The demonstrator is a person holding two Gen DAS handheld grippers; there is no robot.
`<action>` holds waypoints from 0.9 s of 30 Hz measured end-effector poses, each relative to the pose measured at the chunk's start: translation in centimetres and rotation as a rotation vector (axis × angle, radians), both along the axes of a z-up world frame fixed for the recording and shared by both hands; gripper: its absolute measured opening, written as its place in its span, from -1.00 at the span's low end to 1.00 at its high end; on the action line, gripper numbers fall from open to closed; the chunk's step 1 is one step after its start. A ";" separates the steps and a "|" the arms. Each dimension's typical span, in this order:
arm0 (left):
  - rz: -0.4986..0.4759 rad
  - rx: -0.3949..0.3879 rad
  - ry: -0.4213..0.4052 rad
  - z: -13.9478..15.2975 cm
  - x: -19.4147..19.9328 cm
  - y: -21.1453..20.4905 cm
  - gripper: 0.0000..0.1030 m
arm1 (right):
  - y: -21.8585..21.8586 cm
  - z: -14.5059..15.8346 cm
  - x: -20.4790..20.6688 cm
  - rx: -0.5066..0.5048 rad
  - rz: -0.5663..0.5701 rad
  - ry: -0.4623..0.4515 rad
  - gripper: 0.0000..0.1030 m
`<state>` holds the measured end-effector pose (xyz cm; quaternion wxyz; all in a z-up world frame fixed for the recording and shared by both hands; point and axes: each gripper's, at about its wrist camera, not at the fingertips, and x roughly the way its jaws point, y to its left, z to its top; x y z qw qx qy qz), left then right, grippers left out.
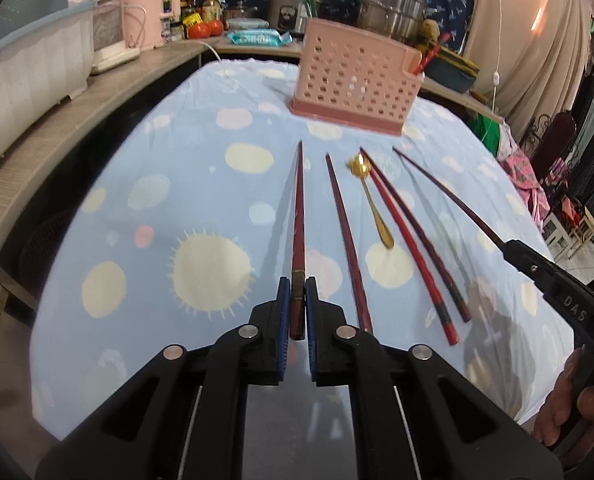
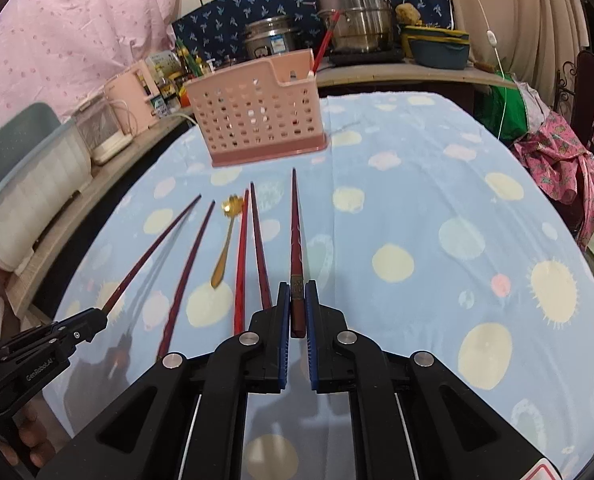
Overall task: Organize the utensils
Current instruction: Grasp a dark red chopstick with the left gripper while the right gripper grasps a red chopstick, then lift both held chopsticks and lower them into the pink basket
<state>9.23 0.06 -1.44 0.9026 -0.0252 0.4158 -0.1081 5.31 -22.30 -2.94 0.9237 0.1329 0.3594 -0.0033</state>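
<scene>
Plainly a two-handed lift toward the rack. Spread over the whole surface (image 1: 185,148), a pale blue cloth with cream spots. At the far end, upright, a pink slotted rack (image 1: 353,80), one red chopstick already poking out of its right-hand compartment. Between rack and hands, a row of utensils: three dark red chopsticks flat on the cloth, the nearest (image 1: 347,236) just right of the left grip, then a close pair (image 1: 411,240), and among them a small gold spoon (image 1: 371,200), bowl toward the rack. Left gripper (image 1: 298,308): fingers narrow, clamped on the butt end of a red chopstick (image 1: 298,208), tip aimed at the rack. Right gripper (image 2: 298,308): fingers equally narrow, pinching the butt of another chopstick (image 2: 295,236), likewise pointing forward. Both sticks seemingly clear of the cloth, judging by the shadows beneath.

For doing it well: keep both grips firm near the thick ends, since thin lacquered sticks pivot easily; raise the tips above the rack's rim before moving in; tilt to near vertical, tips down; aim for the compartment already holding a chopstick; release only once the tips sit inside; avoid brushing the spoon or the resting sticks.
</scene>
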 end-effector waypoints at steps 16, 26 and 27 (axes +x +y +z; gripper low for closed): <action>0.053 -0.024 -0.187 8.0 2.8 1.7 -0.86 | -2.8 7.9 1.0 0.034 -0.039 -0.167 -0.86; 0.064 -0.042 -0.275 12.2 5.5 1.6 -0.86 | -3.8 11.4 2.9 0.026 -0.040 -0.244 -0.86; 0.065 -0.047 -0.279 12.5 5.9 1.6 -0.87 | -3.9 11.7 3.2 0.029 -0.040 -0.247 -0.86</action>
